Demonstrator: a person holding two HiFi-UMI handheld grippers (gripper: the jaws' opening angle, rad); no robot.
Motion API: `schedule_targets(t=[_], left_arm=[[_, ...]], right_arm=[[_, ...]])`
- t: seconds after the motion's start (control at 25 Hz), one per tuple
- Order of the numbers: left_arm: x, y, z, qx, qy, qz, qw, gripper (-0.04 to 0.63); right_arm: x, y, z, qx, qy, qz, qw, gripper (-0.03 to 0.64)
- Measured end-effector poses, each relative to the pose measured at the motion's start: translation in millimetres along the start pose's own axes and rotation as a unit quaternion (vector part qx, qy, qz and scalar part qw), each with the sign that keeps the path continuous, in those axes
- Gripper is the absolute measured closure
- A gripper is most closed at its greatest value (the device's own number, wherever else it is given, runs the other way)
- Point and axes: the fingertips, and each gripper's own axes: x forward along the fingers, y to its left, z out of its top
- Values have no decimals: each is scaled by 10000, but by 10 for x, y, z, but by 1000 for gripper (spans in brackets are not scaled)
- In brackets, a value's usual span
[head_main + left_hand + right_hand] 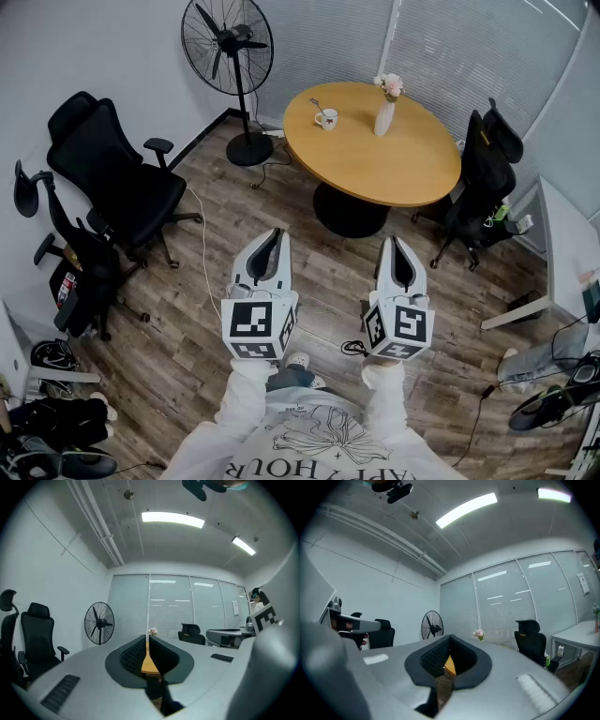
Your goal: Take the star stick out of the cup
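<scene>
In the lower middle of the head view, the left gripper (277,234) and right gripper (393,242) are held level side by side, each with its jaws pressed together and nothing between them. The cup (326,119) stands well apart on the round table (394,169) at upper centre, the star stick (317,104) in it

Left gripper (278,232), right gripper (393,240), level, seemingly shut

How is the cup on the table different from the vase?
The cup is short and squat; the vase is tall and slim. The cup holds a stick; the vase holds pink flowers. Both are white and stand on the round table.
</scene>
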Motion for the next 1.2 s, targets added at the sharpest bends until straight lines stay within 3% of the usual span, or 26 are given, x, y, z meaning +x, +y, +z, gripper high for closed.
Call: schedule_targets(t=[0.88,1.2], left_arm=[[752,352,-27,-126,-55,-239,9996,566],[1029,444,-100,-147,64,-305,9994,518]], right_arm=[[723,75,-232,38,53,35,10000,606],[925,53,-345,107,191,34,9998,606]])
